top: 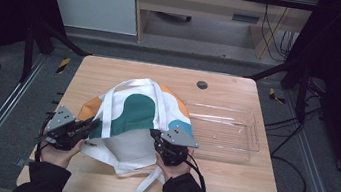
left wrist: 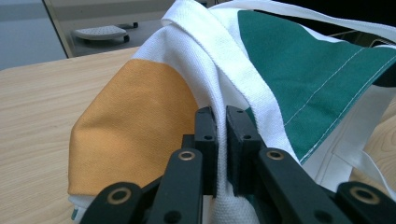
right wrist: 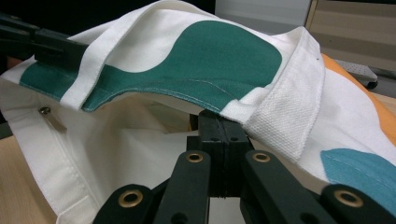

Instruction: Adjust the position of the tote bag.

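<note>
- A light wooden table is seen from above, with a person's two dark sleeves coming in from the near edge, each hand holding a black two-jaw gripper.
- The left gripper sits at the left side of a cloth tote bag. Its jaws point toward the bag and touch the bag's left rim.
- In the left gripper view, the left gripper has its two jaws pressed close together with a fold of white cloth and a white strap pinched between them. An orange patch of the tote bag lies just left of the fingers and a green patch just right of them.
- The tote bag lies in the middle of the table, between the two grippers. It is white with orange, green and blue shapes. Its mouth faces the person and is held open, showing the pale lining.
- A loose white strap trails from the bag toward the near table edge, between the two sleeves.
- The right gripper meets the bag's right rim.
- In the right gripper view, the right gripper has its jaws closed tight on the green-edged rim of the tote bag, which arches above the fingers. The left gripper's dark jaws hold the far end of that rim.
- A clear plastic tray rests on the table just right of the right gripper, beside the bag.
</note>
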